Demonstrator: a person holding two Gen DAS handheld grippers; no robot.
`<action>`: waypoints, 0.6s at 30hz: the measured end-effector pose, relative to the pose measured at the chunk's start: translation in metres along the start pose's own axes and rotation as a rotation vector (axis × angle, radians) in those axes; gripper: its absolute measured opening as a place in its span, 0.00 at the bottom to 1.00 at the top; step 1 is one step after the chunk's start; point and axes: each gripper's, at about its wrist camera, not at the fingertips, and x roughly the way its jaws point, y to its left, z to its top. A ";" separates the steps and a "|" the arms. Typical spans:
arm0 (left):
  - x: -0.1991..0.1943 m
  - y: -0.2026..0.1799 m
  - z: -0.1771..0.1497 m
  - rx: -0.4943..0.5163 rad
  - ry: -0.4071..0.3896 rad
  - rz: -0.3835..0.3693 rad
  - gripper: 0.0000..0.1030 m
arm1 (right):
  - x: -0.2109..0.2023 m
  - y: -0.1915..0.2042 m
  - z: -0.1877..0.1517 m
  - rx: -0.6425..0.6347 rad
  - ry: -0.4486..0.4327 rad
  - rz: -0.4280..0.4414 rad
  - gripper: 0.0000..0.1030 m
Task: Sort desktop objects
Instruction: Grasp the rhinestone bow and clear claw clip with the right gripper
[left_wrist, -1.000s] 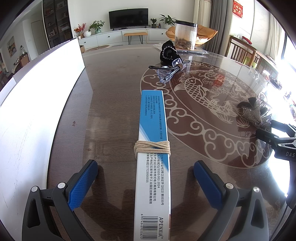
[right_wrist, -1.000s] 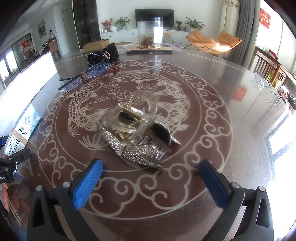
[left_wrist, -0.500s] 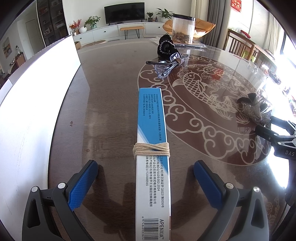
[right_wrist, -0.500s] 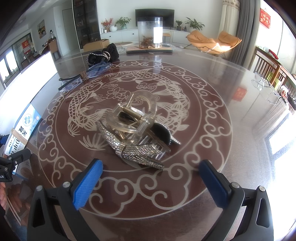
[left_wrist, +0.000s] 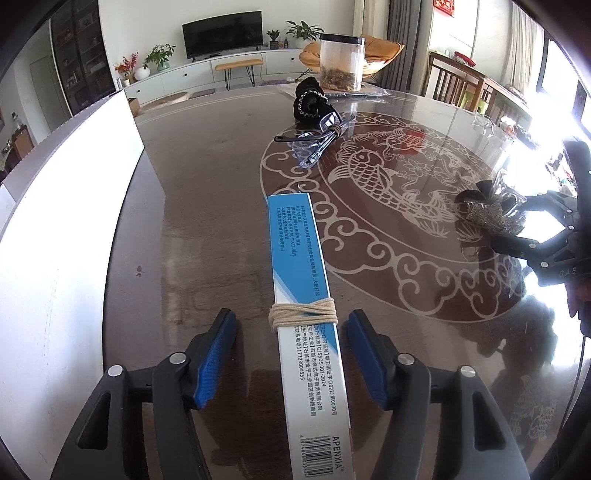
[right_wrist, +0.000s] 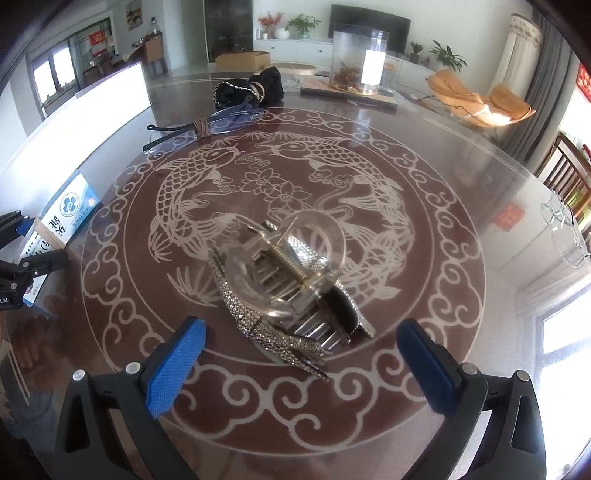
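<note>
A long blue-and-white box (left_wrist: 303, 266) with cord wound round its middle lies on the dark table, running away from me. My left gripper (left_wrist: 291, 354) straddles its near part; the jaws are closing, and a gap still shows between each blue pad and the box. A clear hair clip with a rhinestone bow (right_wrist: 284, 280) rests on the fish pattern. My right gripper (right_wrist: 301, 332) stands open just short of the clip, one finger on either side, without touching it. The clip (left_wrist: 487, 218) and the right gripper (left_wrist: 546, 236) also show at the right of the left wrist view.
Folded glasses (left_wrist: 314, 144) tied with cord, a black pouch (left_wrist: 310, 103) and a clear jar (left_wrist: 341, 62) stand farther back. A white panel (left_wrist: 55, 240) runs along the table's left side. Chairs stand beyond the far right edge.
The left jaws have come in toward the box from fully wide. The right gripper has rolled, so the clip now sits tilted in its view. Neither hand has travelled.
</note>
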 end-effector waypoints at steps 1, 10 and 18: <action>-0.001 0.001 0.001 0.002 -0.003 -0.004 0.36 | 0.000 0.001 0.005 -0.028 -0.005 0.007 1.00; -0.020 0.006 -0.025 -0.071 -0.028 -0.126 0.23 | -0.013 0.014 0.002 -0.004 0.022 0.115 0.54; -0.054 -0.016 -0.044 -0.084 -0.089 -0.218 0.23 | -0.075 0.050 -0.047 0.092 -0.043 0.125 0.54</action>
